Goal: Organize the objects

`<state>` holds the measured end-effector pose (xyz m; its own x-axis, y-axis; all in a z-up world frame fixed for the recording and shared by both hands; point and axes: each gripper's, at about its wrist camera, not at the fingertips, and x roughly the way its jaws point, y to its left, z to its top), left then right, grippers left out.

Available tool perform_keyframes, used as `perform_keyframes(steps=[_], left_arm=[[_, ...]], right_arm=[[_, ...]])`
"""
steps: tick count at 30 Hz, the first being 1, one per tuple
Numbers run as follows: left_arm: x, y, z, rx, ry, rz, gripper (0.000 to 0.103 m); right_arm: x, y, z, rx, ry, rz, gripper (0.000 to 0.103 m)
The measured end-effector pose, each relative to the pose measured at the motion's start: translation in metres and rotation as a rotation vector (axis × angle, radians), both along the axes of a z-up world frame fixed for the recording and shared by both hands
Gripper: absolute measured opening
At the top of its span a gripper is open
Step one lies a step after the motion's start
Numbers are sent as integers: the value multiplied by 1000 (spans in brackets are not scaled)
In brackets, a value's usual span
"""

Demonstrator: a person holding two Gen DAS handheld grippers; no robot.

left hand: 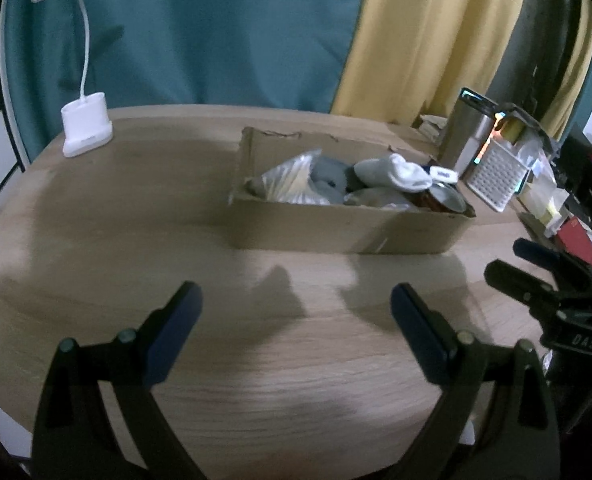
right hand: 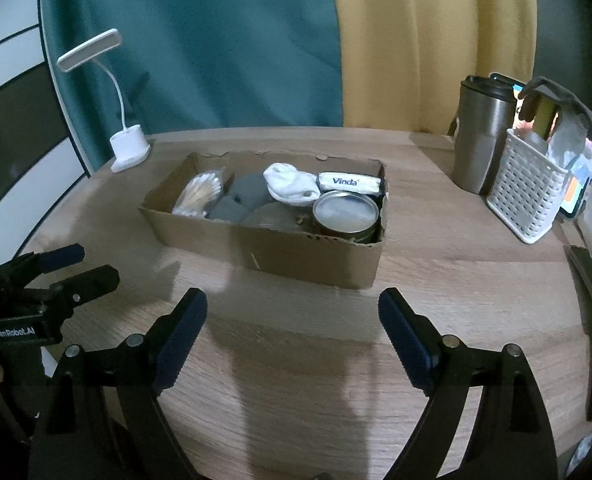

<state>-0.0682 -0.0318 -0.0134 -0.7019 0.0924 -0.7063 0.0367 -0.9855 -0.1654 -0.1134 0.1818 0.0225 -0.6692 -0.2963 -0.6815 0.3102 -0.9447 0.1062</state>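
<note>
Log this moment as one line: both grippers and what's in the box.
left gripper: open, empty | right gripper: open, empty | cardboard box: holds can, white sock, tissue pack

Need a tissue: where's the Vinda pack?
In the right wrist view, the Vinda pack lies in the cardboard box's far right corner, behind the tin can, beside the white sock.

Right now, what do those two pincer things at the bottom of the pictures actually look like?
Each tool is a black frame with two arms that spread in a V, joined by round silver rivets. The left tool and the right tool both end in flat dark blue ribbed pads. Seen from the side, the left one bears white lettering "GenRobot.AI" on its body, and the right one "DAS".
</note>
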Motion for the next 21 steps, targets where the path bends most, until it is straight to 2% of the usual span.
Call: perform_keyframes(steps=[21], left_arm=[[0,0,4,0,9,-15,96]], right_arm=[[-4,-2,-4,2,-12,8,90]])
